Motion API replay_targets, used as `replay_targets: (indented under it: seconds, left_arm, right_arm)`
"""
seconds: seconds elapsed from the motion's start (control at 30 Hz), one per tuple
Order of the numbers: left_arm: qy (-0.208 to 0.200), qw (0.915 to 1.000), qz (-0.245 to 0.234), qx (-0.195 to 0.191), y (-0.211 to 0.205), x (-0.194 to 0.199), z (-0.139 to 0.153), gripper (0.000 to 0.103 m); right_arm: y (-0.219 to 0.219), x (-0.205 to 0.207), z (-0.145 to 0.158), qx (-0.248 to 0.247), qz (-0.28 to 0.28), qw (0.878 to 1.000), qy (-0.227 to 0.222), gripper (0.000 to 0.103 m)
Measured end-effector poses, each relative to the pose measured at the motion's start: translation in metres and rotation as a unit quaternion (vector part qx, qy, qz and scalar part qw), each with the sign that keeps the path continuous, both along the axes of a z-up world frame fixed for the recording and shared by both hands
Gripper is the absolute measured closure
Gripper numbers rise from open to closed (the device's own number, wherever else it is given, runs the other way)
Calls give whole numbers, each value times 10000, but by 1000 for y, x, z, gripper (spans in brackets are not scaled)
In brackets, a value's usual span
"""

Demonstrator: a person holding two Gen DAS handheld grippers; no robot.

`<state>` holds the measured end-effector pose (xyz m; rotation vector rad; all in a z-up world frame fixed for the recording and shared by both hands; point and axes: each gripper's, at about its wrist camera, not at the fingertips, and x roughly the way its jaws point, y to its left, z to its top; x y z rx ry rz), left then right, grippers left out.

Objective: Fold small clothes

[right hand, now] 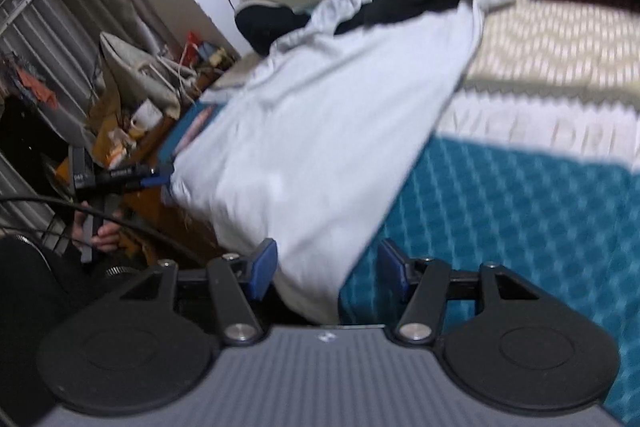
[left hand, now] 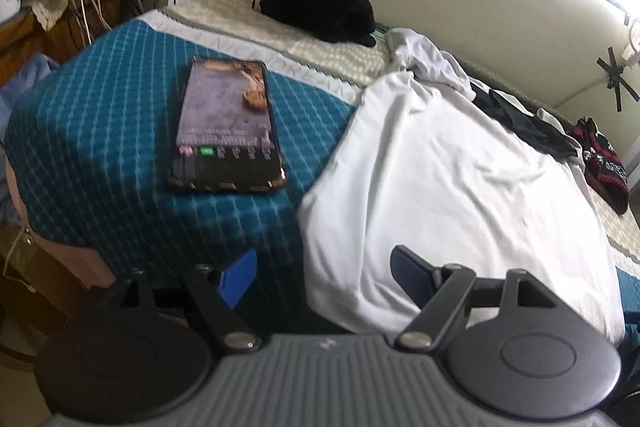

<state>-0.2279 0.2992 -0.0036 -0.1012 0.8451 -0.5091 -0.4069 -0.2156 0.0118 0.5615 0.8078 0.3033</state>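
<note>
A white shirt (left hand: 440, 163) is spread over the near part of a bed, partly on a teal cover (left hand: 100, 131) and partly on a cream blanket (right hand: 560, 47). Its far end is bunched, with a dark garment (left hand: 520, 123) lying across it. A phone (left hand: 228, 123) lies on the cover just beside the shirt's left edge, apart from it.

The left gripper (left hand: 324, 275) is held at the shirt's near left corner with its jaws wide; one pad is over the cover, the other over the cloth, and nothing is pinched. The right gripper (right hand: 326, 267) is set at the near right corner with its jaws parted; the hem lies between the pads, but it cannot be told whether they press on it. In the right view the left gripper (right hand: 160, 181) is seen at the shirt's far edge.

The shirt is judged light, thin and limp: it will sag and drape as soon as it is lifted, and it may slide over the cover. A pinch through both layers at each near corner or along the hem is called for, so that the edge can be kept taut between the two grips. The dark garment may be dragged along, and the phone may be swept by the moving cloth.
</note>
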Motion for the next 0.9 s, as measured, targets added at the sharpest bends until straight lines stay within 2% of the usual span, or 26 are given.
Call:
replay_targets:
  seconds: [0.07,0.13,0.2,0.27,0.33,0.4,0.47,0.57,0.63,0.77,0.9]
  left_arm:
    - [97,9999,-20,-37,-2,2,-6,33]
    - [191,9998,-21,-85,-3,4,-11,47]
    - [216,9997,-22,-145,-4,6,-13,50]
    - [261,9994,-17,-243,0,7,-12,59]
    - [313,9987,-25,-408,7,4,-10,84]
    - [355,9976,-10,-599,16,1,-7,96]
    - [331,9959,-20,-844,21,-3,0,97]
    - [184,9940,-88,-1073,20,-8,14,97]
    - [114,9921,-150,-1243,17,-7,25,97]
    - [-118,9893,-239,-1436,5,4,54,97]
    - [-289,9873,-390,-1510,-23,34,84,97]
  right_arm:
    - [-3,-6,-2,163,-44,9999,-5,51]
    - [-1,-8,-1,131,-61,9999,4,51]
    - [2,-10,1,92,-31,10000,-10,51]
    - [4,-8,0,111,-38,9999,-12,51]
    - [4,-7,-4,231,-8,9997,-43,50]
    - [6,-1,-10,469,30,9988,-114,50]
    - [8,5,-12,555,61,9983,-153,50]
    - [9,12,-14,579,24,9982,-130,65]
    - [11,19,-15,452,-60,9989,-66,98]
    - [8,24,-5,431,-164,9984,-340,99]
    - [-22,31,20,592,-586,9933,-807,100]
